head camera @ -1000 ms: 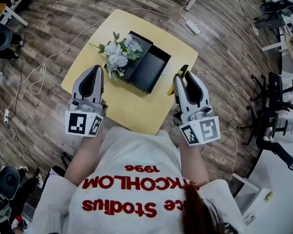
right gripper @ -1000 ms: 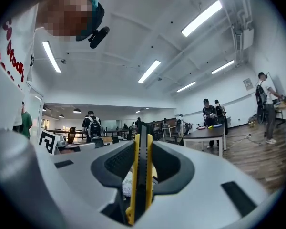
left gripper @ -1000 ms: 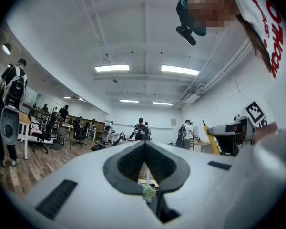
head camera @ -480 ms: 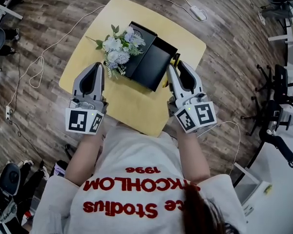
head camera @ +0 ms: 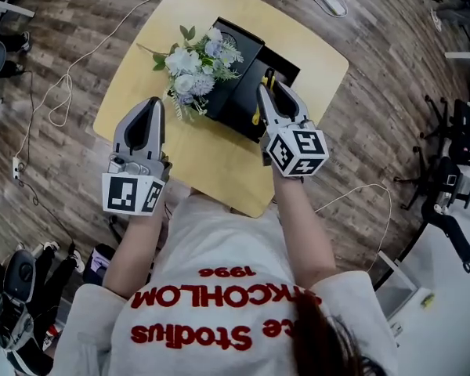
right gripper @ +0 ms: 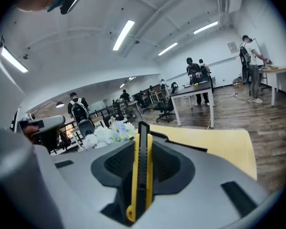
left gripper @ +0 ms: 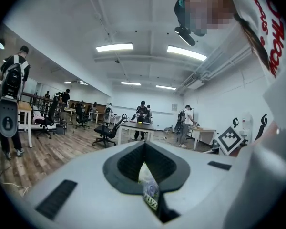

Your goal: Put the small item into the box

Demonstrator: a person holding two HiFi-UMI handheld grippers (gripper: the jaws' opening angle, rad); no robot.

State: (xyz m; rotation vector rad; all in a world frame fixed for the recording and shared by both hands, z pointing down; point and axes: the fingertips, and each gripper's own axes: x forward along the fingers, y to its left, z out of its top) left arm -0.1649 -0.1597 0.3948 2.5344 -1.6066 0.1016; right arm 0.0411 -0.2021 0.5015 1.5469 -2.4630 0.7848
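In the head view, your left gripper sits over the near left part of the yellow table, jaws drawn together, just short of the flowers. Your right gripper reaches over the near edge of the open black box with the yellow utility knife clamped between its jaws. The knife's long axis runs along the jaws, and its far end points away from you over the box's dark interior.

In the left gripper view, the left gripper has its jaws almost together, and a thin, pale printed packet is pinched in the narrow slit between the pads. You cannot tell more about it from here.

In the right gripper view, the right gripper has its jaws partly closed and pressed on both flat sides of the utility knife. The knife stands on edge, lengthwise along the jaws. Its black tip sticks out past the jaw tips, towards the flowers and the box's rim. The table lies beyond to the right.
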